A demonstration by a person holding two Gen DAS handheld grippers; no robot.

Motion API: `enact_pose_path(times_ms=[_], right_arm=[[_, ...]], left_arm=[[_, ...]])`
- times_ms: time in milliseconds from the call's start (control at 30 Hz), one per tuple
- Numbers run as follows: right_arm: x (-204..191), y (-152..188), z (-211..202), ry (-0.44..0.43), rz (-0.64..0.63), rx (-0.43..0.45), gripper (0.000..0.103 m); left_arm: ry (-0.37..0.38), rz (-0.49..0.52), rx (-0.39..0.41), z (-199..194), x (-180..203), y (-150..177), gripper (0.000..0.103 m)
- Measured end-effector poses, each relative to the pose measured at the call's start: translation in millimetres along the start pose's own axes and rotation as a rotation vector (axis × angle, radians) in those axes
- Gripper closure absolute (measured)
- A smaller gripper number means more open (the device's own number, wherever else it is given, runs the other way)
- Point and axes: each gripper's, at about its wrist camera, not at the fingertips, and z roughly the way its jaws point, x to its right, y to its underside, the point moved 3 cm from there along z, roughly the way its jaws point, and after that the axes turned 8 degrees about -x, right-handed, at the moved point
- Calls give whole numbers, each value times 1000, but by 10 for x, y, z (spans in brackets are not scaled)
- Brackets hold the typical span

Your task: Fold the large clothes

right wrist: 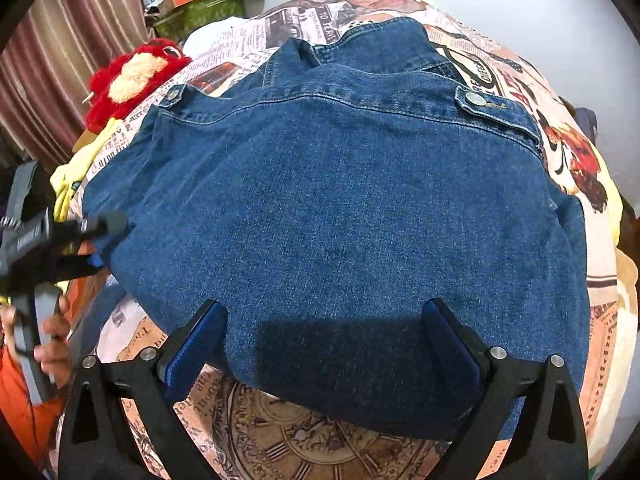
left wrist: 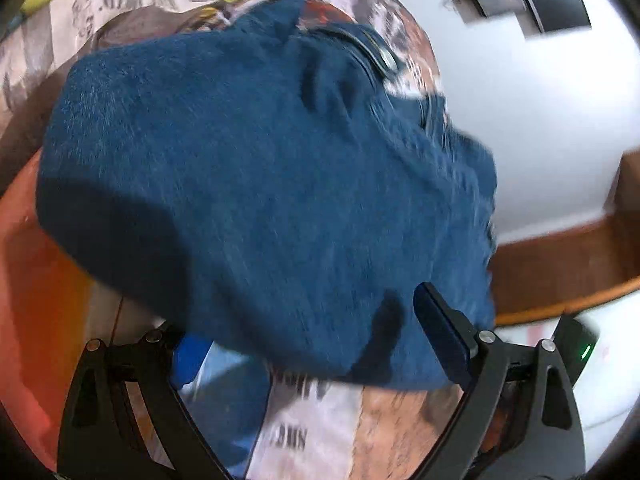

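Observation:
A blue denim jacket (right wrist: 340,208) lies back-up on a bed with a newspaper-print cover (right wrist: 304,440), sleeves folded under, collar at the far end. My right gripper (right wrist: 324,344) is open, its fingers spread over the jacket's near hem. My left gripper (left wrist: 316,340) is open at the jacket's left edge; the denim (left wrist: 260,184) drapes between its blue-padded fingers (left wrist: 440,336). The left gripper also shows in the right wrist view (right wrist: 96,240), at the jacket's left side.
A red plush toy (right wrist: 128,80) and a yellow cloth (right wrist: 76,176) lie left of the jacket. A pile of items (right wrist: 192,0) sits at the far left by a curtain. A white wall (left wrist: 520,120) and a wooden bed frame (left wrist: 560,268) lie beyond the bed.

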Motion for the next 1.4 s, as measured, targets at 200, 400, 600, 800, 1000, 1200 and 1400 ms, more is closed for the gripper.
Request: enact_pose_path(times_ms=[200,400,600,800,1000,1200,1400], right_arm=[[-17,-15,4,3,-7,-10,3],[-61,-27,-66,1,-18,-51,3],[-113,-174,-277,9,-6,-26,3],[-403,-453,-385,-19,-29,29,3],[-978,-584,-2,-49,-142,-37,3],[-1282,-456,447,0,-209,-89,0],[-1283,-361,328,-21,-298,-101,0]], left_arm=[[-15,-48,87,-49,-44,-302,19],[-158,-38,145,-128,43,-458,57],[-189,138,293,-704,593,-349,74],[-248,280,475,-1360,1124,-154,74],[-383,355,524,-1482,1326,-93,74],[-502,382,414,-1099,1192,-107,74],[-546,409,392,-938,1204,-34,75]])
